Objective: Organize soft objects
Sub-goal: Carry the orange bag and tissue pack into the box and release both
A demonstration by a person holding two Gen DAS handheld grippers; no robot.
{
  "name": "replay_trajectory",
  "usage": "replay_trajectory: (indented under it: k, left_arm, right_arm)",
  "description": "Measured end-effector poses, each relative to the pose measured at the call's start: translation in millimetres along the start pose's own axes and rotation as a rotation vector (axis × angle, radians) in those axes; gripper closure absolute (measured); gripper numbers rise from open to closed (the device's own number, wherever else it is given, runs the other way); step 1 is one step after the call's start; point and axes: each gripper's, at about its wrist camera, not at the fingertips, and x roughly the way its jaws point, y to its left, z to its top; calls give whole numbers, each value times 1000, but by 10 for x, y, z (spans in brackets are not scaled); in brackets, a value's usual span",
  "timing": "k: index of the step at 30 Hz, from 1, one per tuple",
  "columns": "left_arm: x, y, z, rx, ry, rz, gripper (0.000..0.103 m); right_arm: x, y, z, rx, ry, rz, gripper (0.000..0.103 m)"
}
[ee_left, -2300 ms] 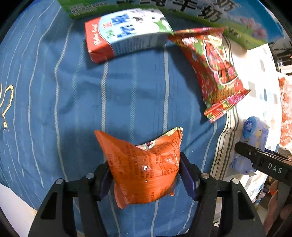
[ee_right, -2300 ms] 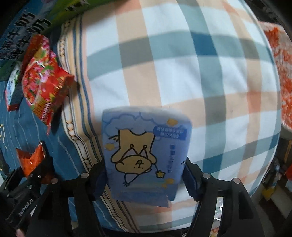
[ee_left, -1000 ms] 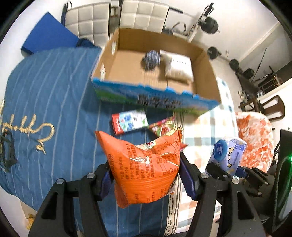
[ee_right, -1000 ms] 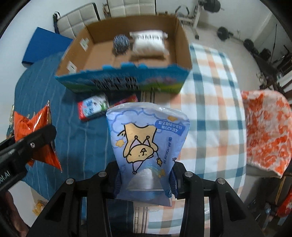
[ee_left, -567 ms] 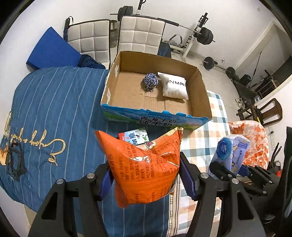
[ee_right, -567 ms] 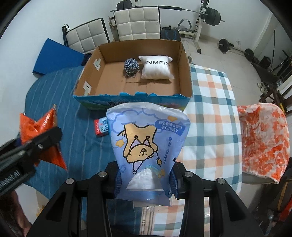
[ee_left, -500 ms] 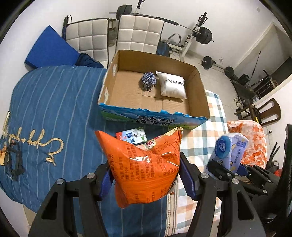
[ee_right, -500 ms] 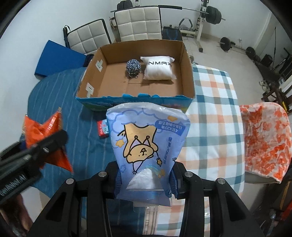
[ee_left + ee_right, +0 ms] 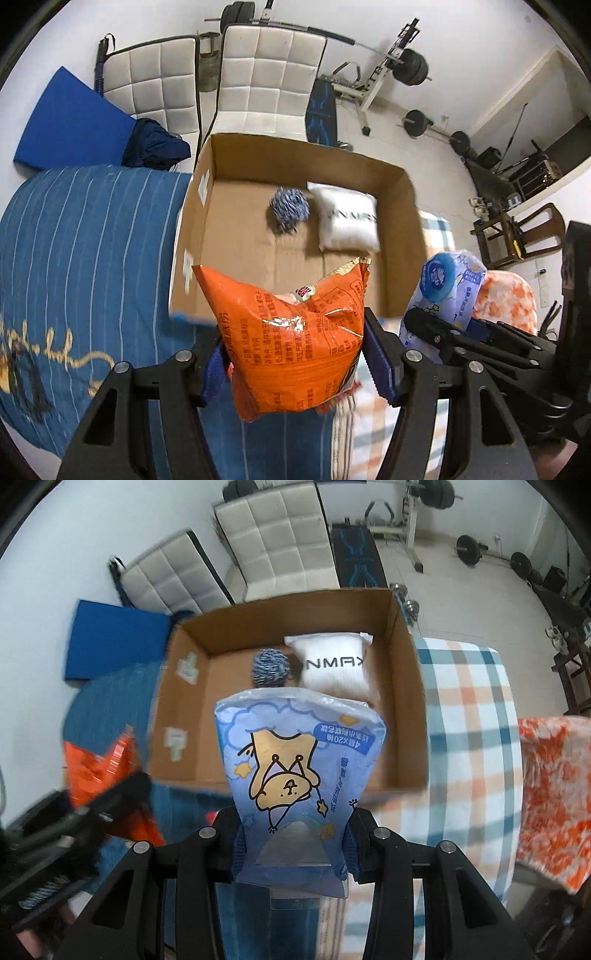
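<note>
- We see the left gripper [image 9: 295, 354] clamped on an orange snack bag [image 9: 291, 339], over the box's [image 9: 295, 155] near edge.
- Right gripper [image 9: 293, 834] pinches a blue tissue pack [image 9: 295, 768] (cartoon print) above the box.
- Inside: yarn ball [image 9: 269, 668], white pillow [image 9: 334, 672].

Left gripper [image 9: 295, 360]: pitched steeply down, jaws clamped on orange bag [image 9: 291, 339], blue pads pressing both sides, bag sticking up past the fingertips. Right gripper [image 9: 293, 843]: also pitched steeply down, jaws closed on blue pack [image 9: 295, 775], pads squeezing its lower end. Both held side by side in the air, right one seen at the right edge of the left view, left one blurred at the lower left of the right view.
</note>
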Motion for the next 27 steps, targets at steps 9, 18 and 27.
replay_trajectory:
  k: [9,18,27]
  left_arm:
    - [1016,379,735,-54,151,31,41]
    - [1742,577,1204,-96,247,70,41]
    - [2200,617,1455,-95,338,96,41]
  right_arm:
    - [1253,-305,589,74,231,-72,59]
    - [1953,-355,744,47,369,-161,58]
    - [2207,-274,861,20,415,-209,54]
